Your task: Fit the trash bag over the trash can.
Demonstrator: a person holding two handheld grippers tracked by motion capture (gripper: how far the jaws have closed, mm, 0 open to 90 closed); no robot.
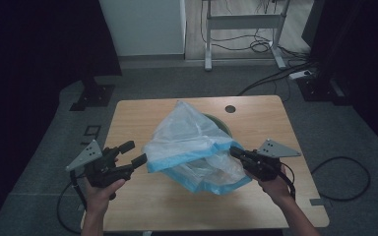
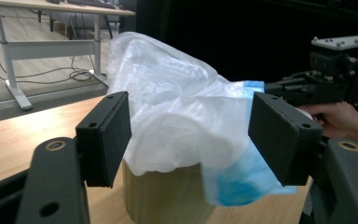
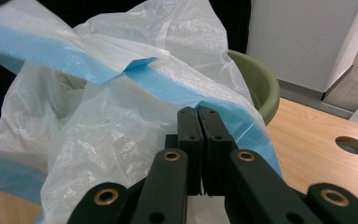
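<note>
Nearest the person, the right gripper [image 3: 198, 112] is pinching the blue-banded rim of the thin, translucent white plastic bag [image 1: 192, 142] with its jaws pressed together, holding that edge on the near right side of the round olive-green bin [image 3: 256, 84]. The left gripper [image 1: 130, 155] is hanging just left of the bin with its jaws spread wide and nothing between them. The bag is draping over the bin, apparently half seated, though the plastic is hiding most of the bin's rim. Beyond the bin, the wooden table [image 1: 261, 110] is running on. Risk: with one side free, a pull from the right could be dragging the bag off or tipping the light bin.
</note>
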